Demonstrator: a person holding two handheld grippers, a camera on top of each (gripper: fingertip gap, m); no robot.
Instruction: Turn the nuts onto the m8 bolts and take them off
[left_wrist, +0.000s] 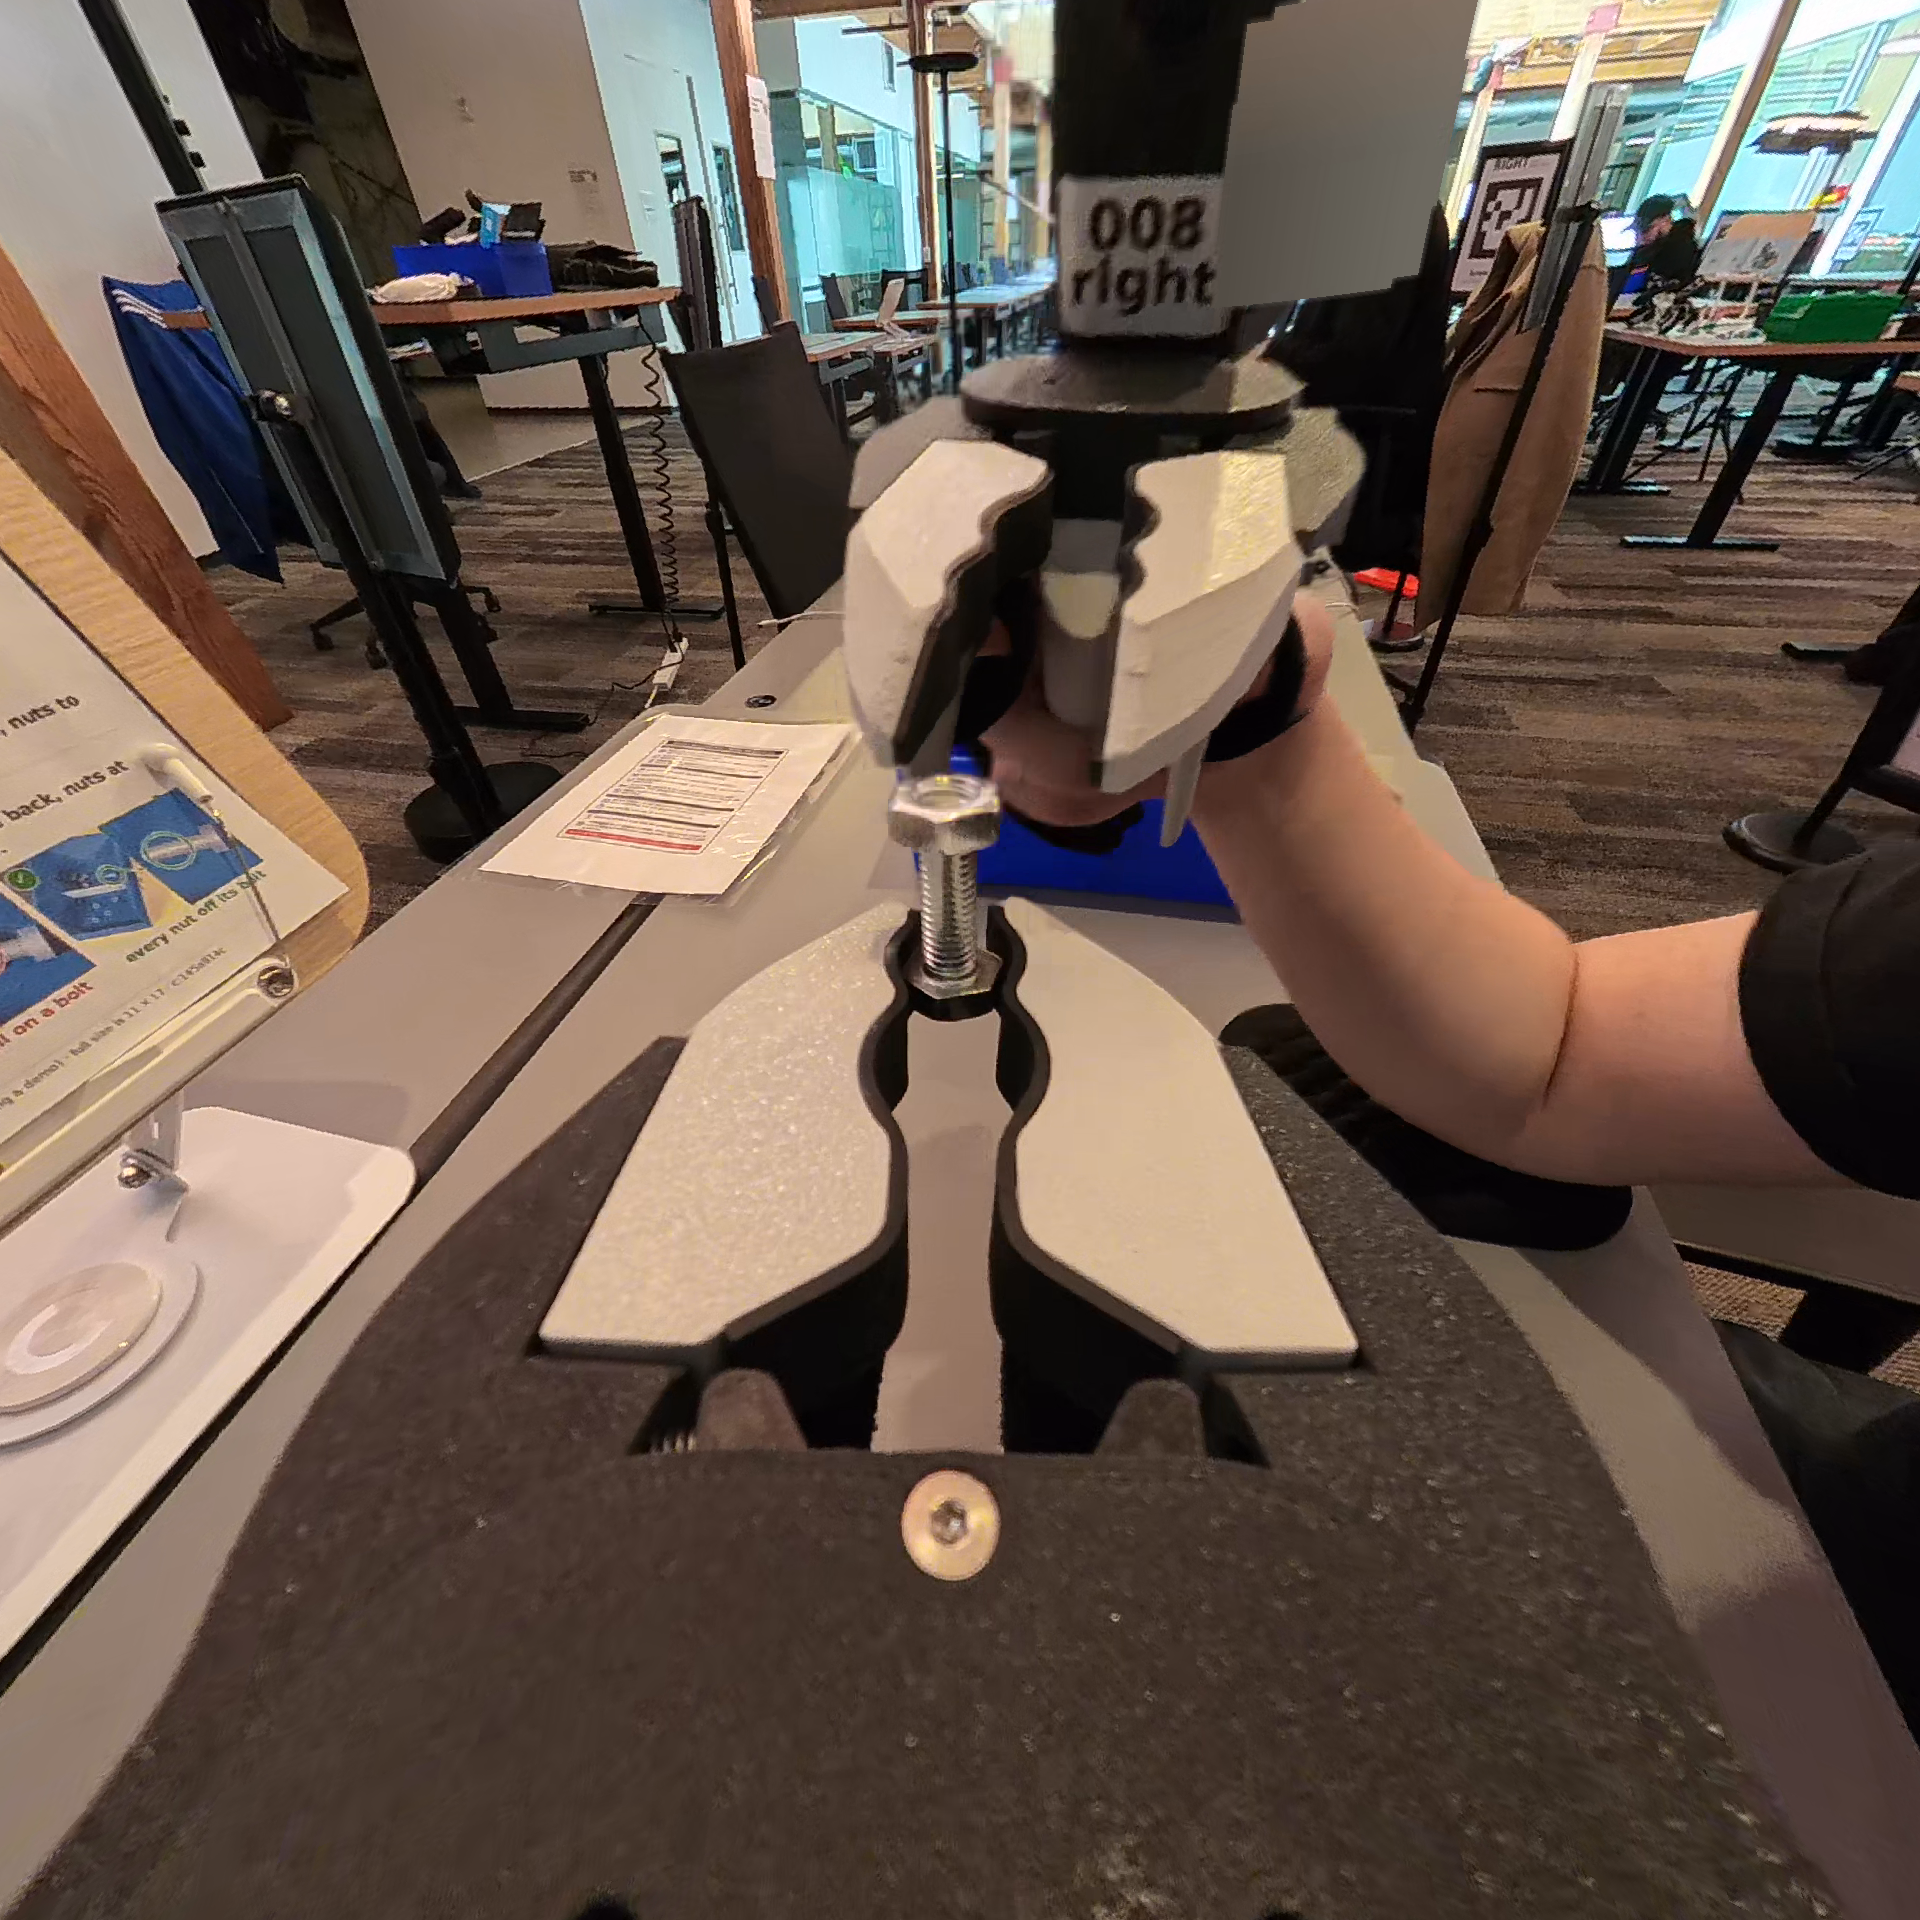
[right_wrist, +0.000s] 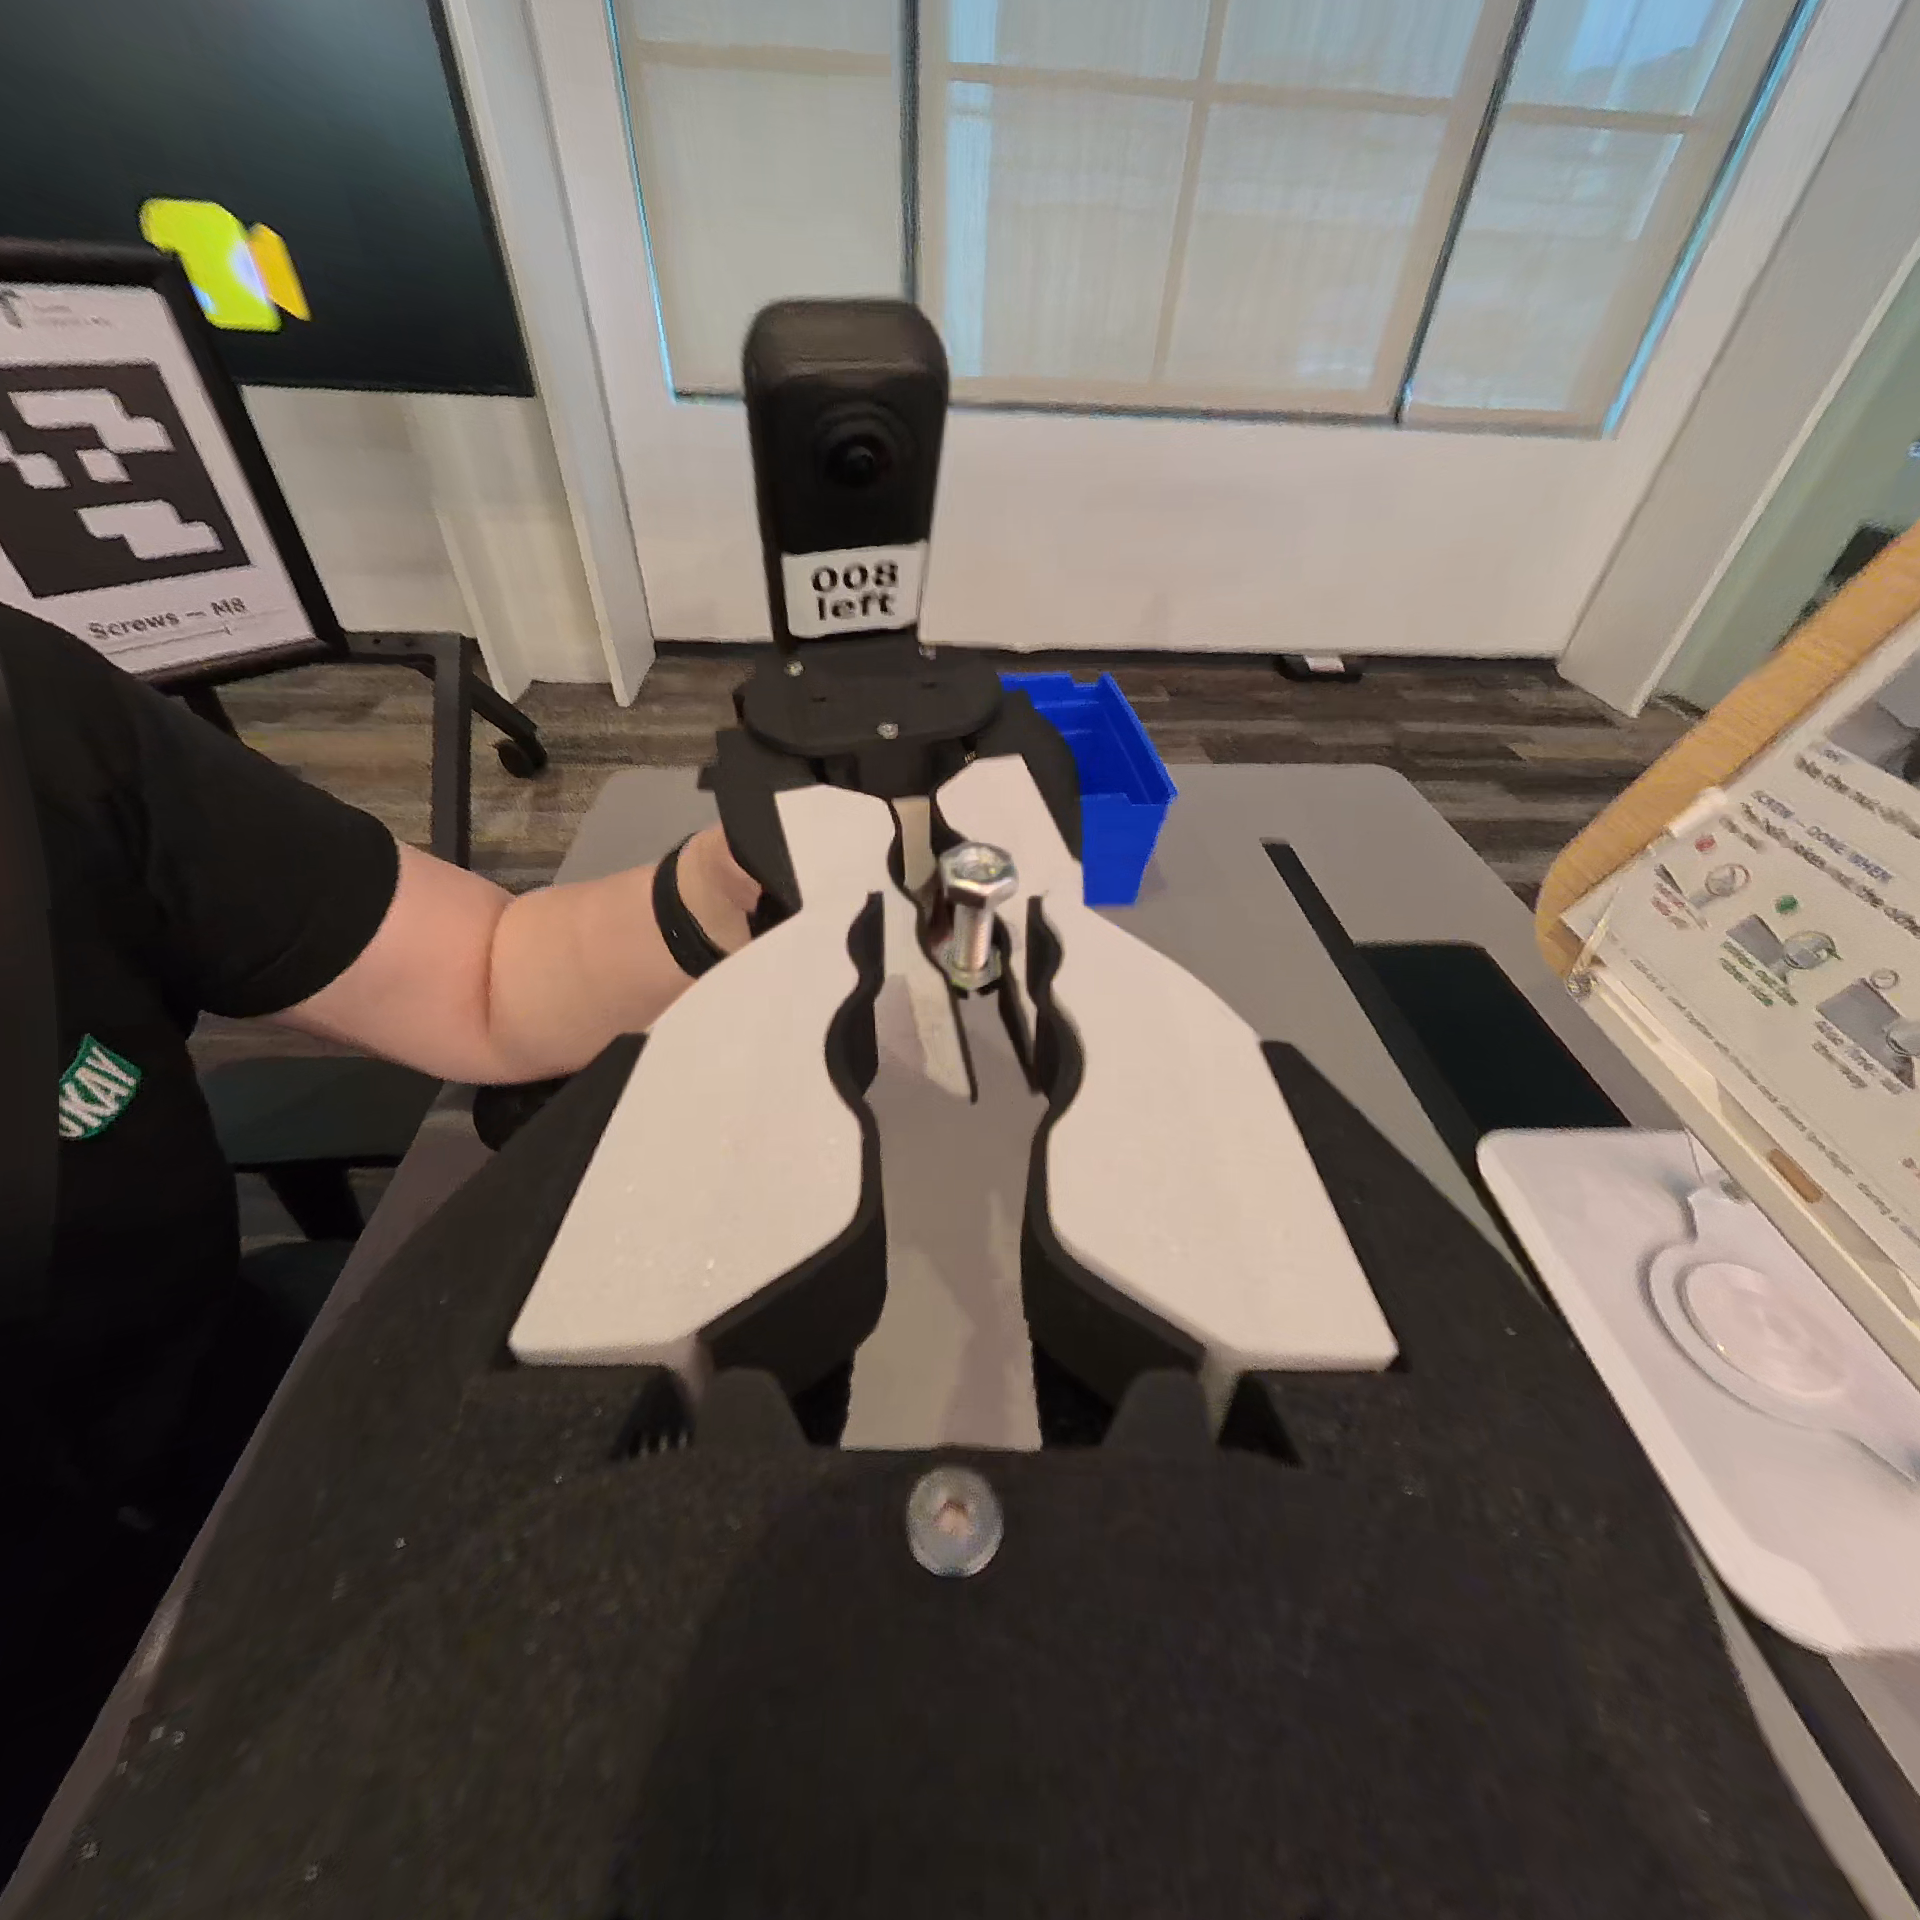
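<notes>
The left gripper (left_wrist: 951, 971) has its white flat fingers closed on the head end of a silver threaded steel bolt (left_wrist: 948, 920), which stands upright with a silver hexagonal nut (left_wrist: 943, 812) at the top of its thread. At twelve o'clock above the nut hangs the right gripper (left_wrist: 1039, 769), fingers parted and gripping nothing; in the right wrist view they (right_wrist: 956, 940) flank the nut (right_wrist: 975, 868) and bolt (right_wrist: 966, 935) without touching.

Beneath lies a smooth grey table (left_wrist: 436, 997). A blue plastic bin (right_wrist: 1107, 779) stands at one o'clock beyond the left gripper. A laminated printed sheet (left_wrist: 675, 800) lies at eleven o'clock, and an instruction card on a wooden stand (left_wrist: 135, 831) is at nine. Both grippers' camera posts carry white labels. Beyond are carpeted floor, desks, black chairs, and white-framed windows (right_wrist: 1195, 208).
</notes>
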